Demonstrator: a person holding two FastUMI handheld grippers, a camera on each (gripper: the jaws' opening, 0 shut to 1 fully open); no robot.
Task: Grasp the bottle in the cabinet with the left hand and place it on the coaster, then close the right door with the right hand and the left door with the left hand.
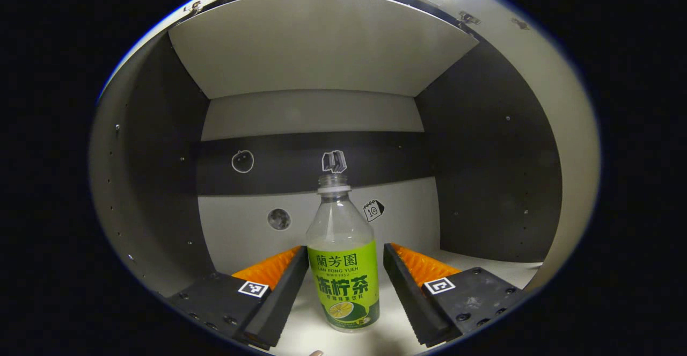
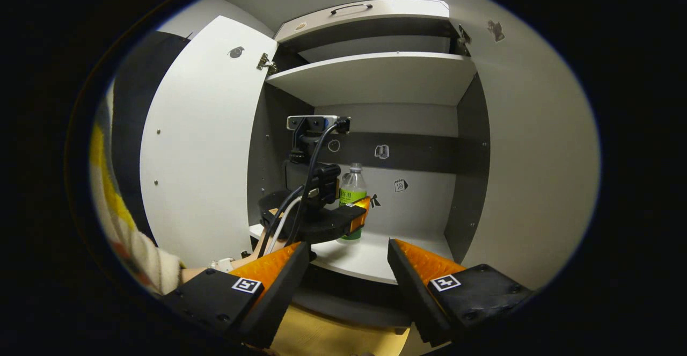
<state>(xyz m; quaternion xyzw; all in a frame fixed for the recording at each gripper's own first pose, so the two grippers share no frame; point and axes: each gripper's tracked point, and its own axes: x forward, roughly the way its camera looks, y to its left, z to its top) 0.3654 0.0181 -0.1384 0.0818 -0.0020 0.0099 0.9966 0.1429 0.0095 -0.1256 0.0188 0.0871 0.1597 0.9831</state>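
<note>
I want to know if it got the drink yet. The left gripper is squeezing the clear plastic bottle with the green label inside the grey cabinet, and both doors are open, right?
Not quite. In the left gripper view the left gripper is open: the clear plastic bottle with the green label stands between its fingers, with a gap on the right side, not squeezed. It is inside the grey cabinet, and the right gripper view shows both doors open.

A mock household storage corner set up in a recording booth: a plain grey-and-white cabinet point(image 2: 375, 77) with both doors open, a bare shelf point(image 2: 370, 74), small sticker icons point(image 1: 242, 161) on its back panel, and a drawer handle point(image 2: 350, 7) above.
</note>
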